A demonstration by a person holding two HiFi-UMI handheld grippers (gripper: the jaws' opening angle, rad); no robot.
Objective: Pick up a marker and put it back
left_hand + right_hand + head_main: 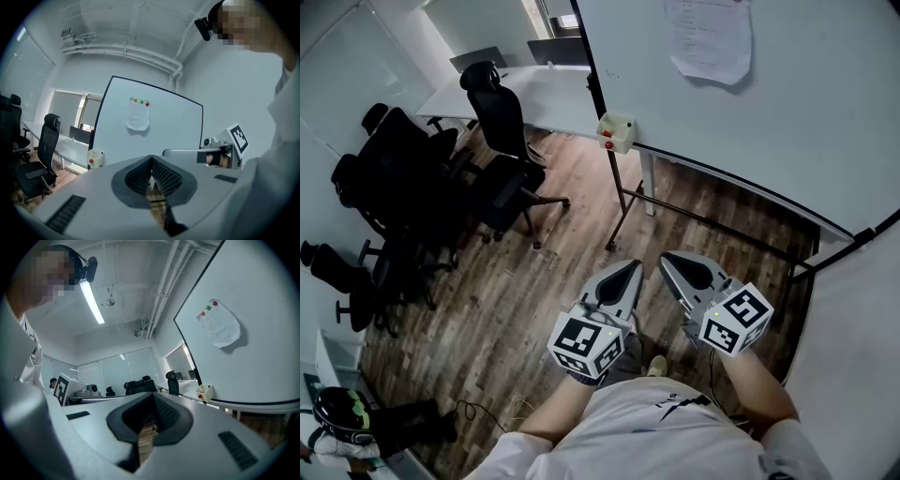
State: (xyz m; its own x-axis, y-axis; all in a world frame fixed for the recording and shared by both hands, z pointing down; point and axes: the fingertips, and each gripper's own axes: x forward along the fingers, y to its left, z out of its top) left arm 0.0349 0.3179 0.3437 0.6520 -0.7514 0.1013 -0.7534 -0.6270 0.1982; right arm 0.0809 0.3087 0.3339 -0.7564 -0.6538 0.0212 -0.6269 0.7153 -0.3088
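Down at waist level, left tool [626, 277] and right tool [679, 268] are both pressed together on nothing. Can't spot a marker; guessing it sits in the cream box [616, 131] at the edge of the whiteboard [787, 112]. Should be light, stiff, slick: pinch mid-barrel.

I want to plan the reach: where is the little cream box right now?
Head view, upper middle: the cream box hangs at the lower left corner of the whiteboard, close to the black office chair.
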